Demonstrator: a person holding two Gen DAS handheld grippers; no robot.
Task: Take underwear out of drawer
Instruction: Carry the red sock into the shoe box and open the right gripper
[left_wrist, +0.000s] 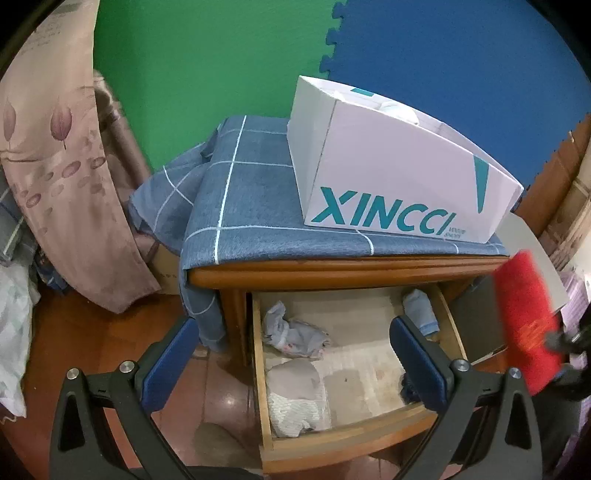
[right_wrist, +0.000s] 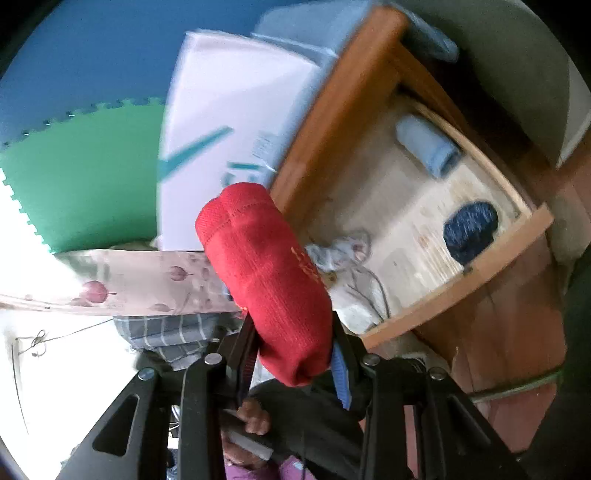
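Right wrist view: the right gripper (right_wrist: 291, 350) clenched a rolled red underwear (right_wrist: 266, 280) at the centre of the frame, clear of the open drawer (right_wrist: 458, 280) at right.

In the left wrist view the left gripper (left_wrist: 295, 362) hung released, holding nothing, at lower centre over the drawer, where a light blue roll (left_wrist: 421, 310), crumpled grey cloth (left_wrist: 295, 332) and a dark blue bundle (right_wrist: 471, 230) lay; the white box (left_wrist: 399, 166) stood on the checked cloth (left_wrist: 240, 192) above.
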